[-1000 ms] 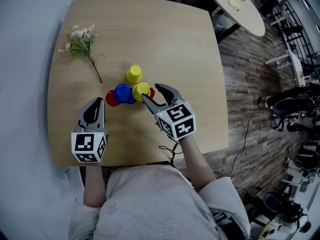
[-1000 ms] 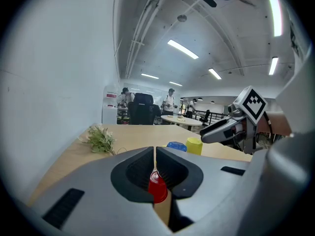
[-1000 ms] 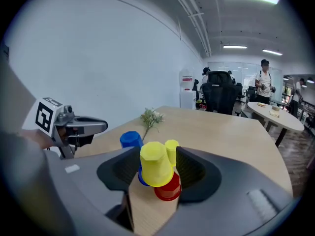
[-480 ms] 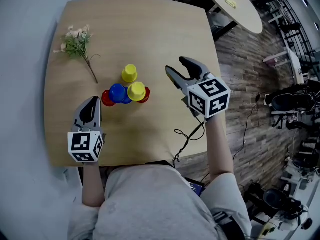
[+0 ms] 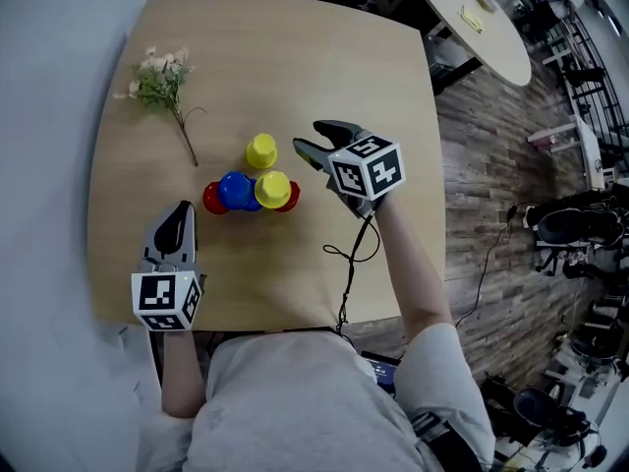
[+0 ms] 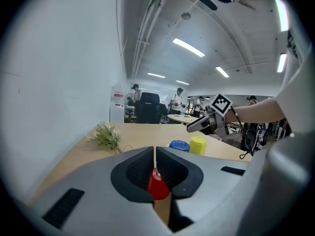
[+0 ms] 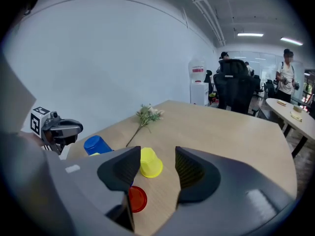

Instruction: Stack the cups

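Several small cups sit upside down mid-table. A lone yellow cup (image 5: pixel 261 150) stands behind a tight cluster: a blue cup (image 5: pixel 236 190), a second yellow cup (image 5: pixel 273 190), and a red cup at each end (image 5: pixel 212 200) (image 5: pixel 293 196). My right gripper (image 5: pixel 313 138) is open just right of the lone yellow cup (image 7: pixel 150 162), which shows ahead between its jaws, untouched. My left gripper (image 5: pixel 178 222) is shut and empty, low on the left, short of the left red cup (image 6: pixel 158 183). The blue cup (image 6: pixel 179 145) and a yellow cup (image 6: pixel 198 145) lie beyond it.
A sprig of artificial flowers (image 5: pixel 157 82) lies at the table's far left. The wooden table's (image 5: pixel 324 57) right edge drops to a plank floor. A round table (image 5: pixel 477 13) and office chairs stand beyond it.
My right gripper left the clustered yellow cup, swung out to the right, then came back up-left beside the lone yellow cup. My left gripper has barely moved.
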`<state>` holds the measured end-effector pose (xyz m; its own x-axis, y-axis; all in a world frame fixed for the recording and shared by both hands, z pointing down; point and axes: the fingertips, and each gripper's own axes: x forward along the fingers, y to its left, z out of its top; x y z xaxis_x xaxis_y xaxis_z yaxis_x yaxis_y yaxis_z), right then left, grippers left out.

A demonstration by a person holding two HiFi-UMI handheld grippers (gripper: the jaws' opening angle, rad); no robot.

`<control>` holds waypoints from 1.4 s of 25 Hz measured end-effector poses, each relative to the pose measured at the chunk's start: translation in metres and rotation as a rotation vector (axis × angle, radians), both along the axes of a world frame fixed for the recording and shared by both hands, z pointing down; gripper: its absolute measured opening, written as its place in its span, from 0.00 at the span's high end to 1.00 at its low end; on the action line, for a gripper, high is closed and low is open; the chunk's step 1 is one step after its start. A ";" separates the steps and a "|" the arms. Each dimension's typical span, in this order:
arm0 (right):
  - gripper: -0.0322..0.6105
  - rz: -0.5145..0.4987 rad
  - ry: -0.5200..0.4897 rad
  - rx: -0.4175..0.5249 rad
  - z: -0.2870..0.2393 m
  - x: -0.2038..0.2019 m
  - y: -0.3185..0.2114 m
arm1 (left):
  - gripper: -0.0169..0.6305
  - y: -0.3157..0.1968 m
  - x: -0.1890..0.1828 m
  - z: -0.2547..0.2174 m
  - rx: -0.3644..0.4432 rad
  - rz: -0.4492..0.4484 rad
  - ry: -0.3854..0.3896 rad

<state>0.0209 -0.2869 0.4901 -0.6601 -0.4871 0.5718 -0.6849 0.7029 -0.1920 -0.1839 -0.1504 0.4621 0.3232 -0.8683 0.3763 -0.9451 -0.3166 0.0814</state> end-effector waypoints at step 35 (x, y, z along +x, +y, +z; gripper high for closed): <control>0.63 -0.102 0.011 -0.015 0.014 -0.034 -0.001 | 0.94 -0.009 -0.022 0.003 -0.016 -0.050 0.014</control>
